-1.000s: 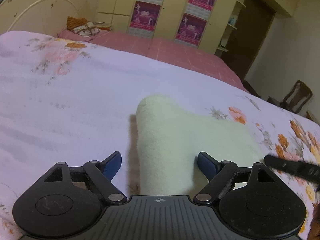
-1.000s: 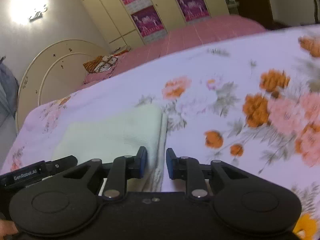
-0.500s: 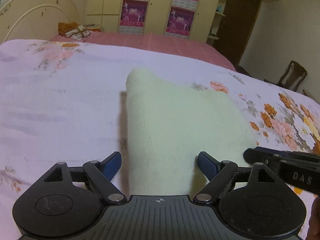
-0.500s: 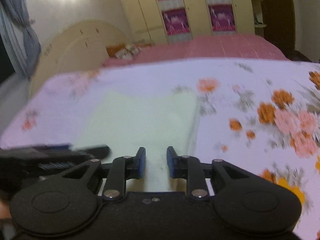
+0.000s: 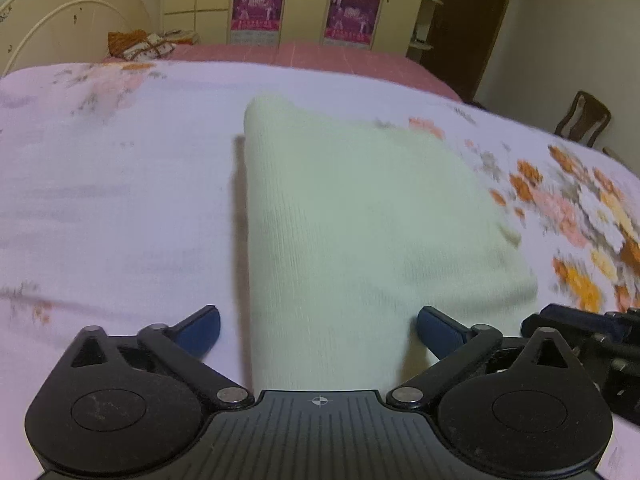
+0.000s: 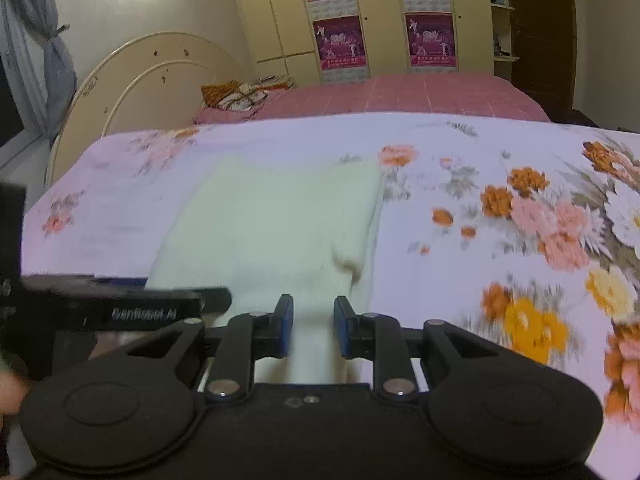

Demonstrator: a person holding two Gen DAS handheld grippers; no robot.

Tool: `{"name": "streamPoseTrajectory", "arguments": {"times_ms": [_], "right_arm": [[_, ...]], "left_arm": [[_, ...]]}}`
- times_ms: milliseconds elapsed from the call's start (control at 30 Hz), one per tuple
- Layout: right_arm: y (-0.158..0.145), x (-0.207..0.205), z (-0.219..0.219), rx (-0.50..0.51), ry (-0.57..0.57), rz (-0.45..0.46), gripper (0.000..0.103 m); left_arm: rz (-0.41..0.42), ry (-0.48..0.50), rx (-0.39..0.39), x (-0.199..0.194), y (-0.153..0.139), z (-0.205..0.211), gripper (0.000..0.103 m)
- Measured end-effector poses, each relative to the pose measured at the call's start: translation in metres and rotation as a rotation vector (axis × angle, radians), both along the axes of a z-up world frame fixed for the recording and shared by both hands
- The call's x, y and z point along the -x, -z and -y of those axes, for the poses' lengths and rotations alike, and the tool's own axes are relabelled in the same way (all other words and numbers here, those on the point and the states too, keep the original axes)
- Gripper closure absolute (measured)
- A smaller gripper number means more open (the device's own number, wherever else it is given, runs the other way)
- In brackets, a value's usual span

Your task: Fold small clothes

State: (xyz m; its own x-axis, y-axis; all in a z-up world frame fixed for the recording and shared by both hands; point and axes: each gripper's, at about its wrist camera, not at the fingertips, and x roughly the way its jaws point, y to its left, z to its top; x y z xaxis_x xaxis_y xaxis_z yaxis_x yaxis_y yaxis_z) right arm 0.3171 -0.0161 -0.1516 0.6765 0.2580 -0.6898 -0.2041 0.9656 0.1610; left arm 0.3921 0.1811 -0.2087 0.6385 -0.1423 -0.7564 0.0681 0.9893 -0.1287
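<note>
A pale cream folded cloth (image 5: pixel 360 216) is lying flat on a lilac bedspread (image 5: pixel 120 208) printed with orange and pink flowers, the blooms being crowded toward 3 o'clock in both views. In the left wrist view the cloth is stretching from the 6 o'clock edge up toward 12 o'clock, its folded left edge casting a narrow shadow. The left gripper (image 5: pixel 318 326) is being held wide open, with the cloth's near end lying between its blue-tipped fingers (image 5: pixel 200 330) and nothing being gripped. The other tool is showing at 4 o'clock there.

In the right wrist view the right gripper (image 6: pixel 313 330) is being held only narrowly open, and the cloth's near edge is seen in the gap; whether it is being pinched cannot be told.

Beyond the bedspread, a pink checked sheet (image 6: pixel 420 94) is being shown at 12 o'clock, with a patterned pillow (image 6: pixel 240 94) against a cream arched headboard (image 6: pixel 160 76) at 10 o'clock. Yellow wardrobes (image 6: pixel 280 20) carrying purple posters (image 6: pixel 340 42) are lining the far wall, and a dark doorway (image 5: pixel 472 20) and a wooden chair (image 5: pixel 584 118) are standing toward 2 o'clock.
</note>
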Motion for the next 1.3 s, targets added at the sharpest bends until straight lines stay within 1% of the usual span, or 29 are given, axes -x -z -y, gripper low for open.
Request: {"name": "streamPoseTrajectory", "arguments": {"times_ms": [67,133,200,233,300,400,467,533,600,700,767,867,900,967,1033,1100,1167,1300], "right_arm": [[0.008,0.007,-0.006,0.032,-0.006,-0.02,0.081],[0.022,0.009,-0.009,0.076,0.006,-0.058,0.082],[0.027,0.015,-0.01,0.098,0.006,-0.028,0.083],[0.026,0.017,-0.012,0.109,0.011,-0.028,0.083],[0.024,0.021,-0.012,0.095,0.039,-0.045,0.083],[0.027,0.028,-0.006,0.056,0.084,-0.052,0.083],[0.026,0.031,-0.002,0.017,0.118,-0.06,0.082],[0.027,0.034,0.001,-0.022,0.143,-0.069,0.081],[0.026,0.035,0.001,-0.028,0.153,-0.074,0.081],[0.026,0.033,-0.003,-0.015,0.154,-0.08,0.078],[0.026,0.032,-0.005,-0.003,0.152,-0.083,0.078],[0.028,0.028,-0.008,0.036,0.131,-0.08,0.078],[0.029,0.027,-0.01,0.054,0.123,-0.073,0.078],[0.028,0.026,-0.011,0.06,0.12,-0.076,0.078],[0.027,0.026,-0.009,0.057,0.108,-0.081,0.078],[0.028,0.026,-0.007,0.048,0.096,-0.079,0.078],[0.028,0.027,-0.006,0.045,0.092,-0.073,0.078],[0.03,0.029,-0.01,0.072,0.07,-0.048,0.076]], "left_arm": [[0.014,0.026,-0.022,0.008,0.003,0.004,0.0],[0.021,0.044,-0.039,0.013,0.004,0.006,0.0],[0.012,0.048,-0.034,0.016,0.002,0.005,0.0],[0.002,0.049,-0.036,0.017,0.002,0.005,0.0],[-0.013,0.041,-0.049,0.019,0.002,0.006,0.0],[-0.003,0.03,-0.066,0.023,0.002,0.009,0.0],[-0.008,-0.002,-0.045,0.025,0.002,0.007,0.0],[-0.032,-0.032,-0.02,0.023,0.002,0.005,0.0],[-0.044,-0.039,-0.039,0.022,0.002,0.007,0.0],[-0.045,-0.042,-0.101,0.023,-0.001,0.017,0.0],[-0.051,-0.053,-0.123,0.024,-0.003,0.021,0.0],[-0.077,-0.086,-0.118,0.022,-0.004,0.022,0.0],[-0.083,-0.084,-0.12,0.021,-0.004,0.022,0.0],[-0.096,-0.072,-0.109,0.017,-0.005,0.021,0.0],[-0.111,-0.082,-0.084,0.014,-0.003,0.018,0.0],[-0.101,-0.088,-0.087,0.016,-0.001,0.019,0.0],[-0.079,-0.089,-0.113,0.019,-0.001,0.023,0.0],[-0.049,-0.11,-0.146,0.024,-0.004,0.03,0.0]]}}
